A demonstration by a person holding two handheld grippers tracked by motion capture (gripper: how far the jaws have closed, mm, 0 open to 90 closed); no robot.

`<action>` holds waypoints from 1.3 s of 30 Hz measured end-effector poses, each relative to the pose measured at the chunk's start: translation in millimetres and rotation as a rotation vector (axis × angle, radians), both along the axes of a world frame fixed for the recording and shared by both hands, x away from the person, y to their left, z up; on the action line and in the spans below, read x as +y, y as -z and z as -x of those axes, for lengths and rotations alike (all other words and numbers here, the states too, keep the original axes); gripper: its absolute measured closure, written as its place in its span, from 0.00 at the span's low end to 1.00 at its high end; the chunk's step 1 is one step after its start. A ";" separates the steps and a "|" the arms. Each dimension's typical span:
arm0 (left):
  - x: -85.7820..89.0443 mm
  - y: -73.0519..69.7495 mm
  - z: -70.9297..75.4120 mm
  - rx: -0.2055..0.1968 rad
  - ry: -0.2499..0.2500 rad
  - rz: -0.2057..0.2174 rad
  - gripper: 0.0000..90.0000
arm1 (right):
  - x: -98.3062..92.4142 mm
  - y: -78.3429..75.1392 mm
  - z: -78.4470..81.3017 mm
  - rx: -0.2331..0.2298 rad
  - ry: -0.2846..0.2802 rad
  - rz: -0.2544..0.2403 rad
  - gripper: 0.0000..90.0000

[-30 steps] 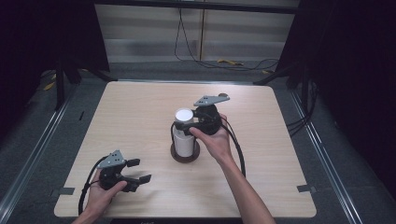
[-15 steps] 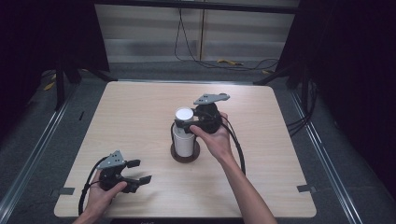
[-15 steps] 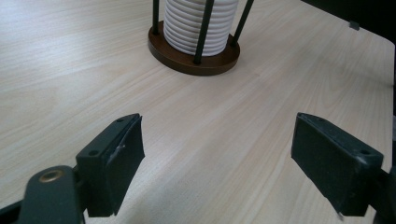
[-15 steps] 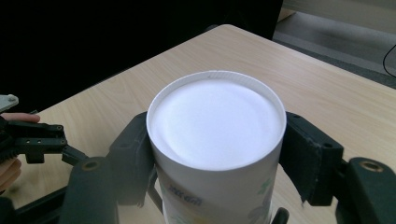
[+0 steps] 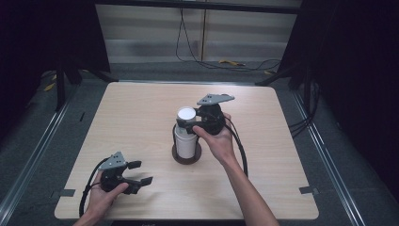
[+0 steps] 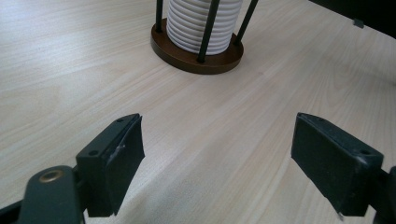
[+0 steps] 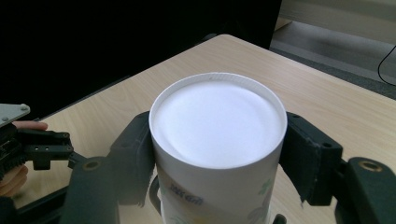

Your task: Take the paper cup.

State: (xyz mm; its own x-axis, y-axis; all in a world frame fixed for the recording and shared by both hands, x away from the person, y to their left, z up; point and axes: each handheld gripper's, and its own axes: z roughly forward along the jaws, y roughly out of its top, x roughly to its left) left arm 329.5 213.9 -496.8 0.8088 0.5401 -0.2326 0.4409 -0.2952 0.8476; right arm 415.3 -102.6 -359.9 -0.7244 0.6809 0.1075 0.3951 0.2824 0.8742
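Right gripper view: fingers [image 7: 135,154] pinch the top cup [image 7: 217,140] from both sides; the stack's axis stands upright. Left gripper [image 5: 134,173], fingers spread, rests well apart on the bench [image 5: 282,155].

Pale wooden table [image 5: 141,108], grey floor [image 5: 28,136], dark surroundings, cables [image 5: 226,61] by the far wall [image 5: 141,42]

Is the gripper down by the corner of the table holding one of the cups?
No, the left gripper has its jaws wide apart over bare table, with the stack of paper cups standing off in its holder.

The print on the paper cup [image 7: 217,154] is unreadable.
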 end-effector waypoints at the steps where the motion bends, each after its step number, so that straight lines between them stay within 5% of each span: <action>1: 0.1 -0.1 0.1 0.001 -0.002 0.001 0.19 | -1.9 -2.0 -0.2 -0.001 0.003 -0.023 0.37; 22: -2.0 1.6 0.6 0.008 0.001 -0.003 0.19 | -8.5 -22.8 5.4 -0.034 0.017 -0.090 0.37; 28: -1.4 0.9 -0.7 0.038 0.001 0.033 0.19 | -9.5 -26.7 7.8 -0.054 0.025 -0.108 0.37; 29: -4.1 -2.4 1.9 -0.019 -0.019 -0.029 0.19 | -11.0 -29.1 7.5 -0.061 0.030 -0.130 0.38; 31: -3.7 -2.7 1.4 0.018 0.008 0.020 0.19 | -11.5 -31.3 7.2 -0.061 0.029 -0.148 0.38; 39: -1.8 -2.9 0.9 0.008 -0.015 0.023 0.19 | -16.5 -42.5 12.3 -0.085 0.038 -0.175 0.38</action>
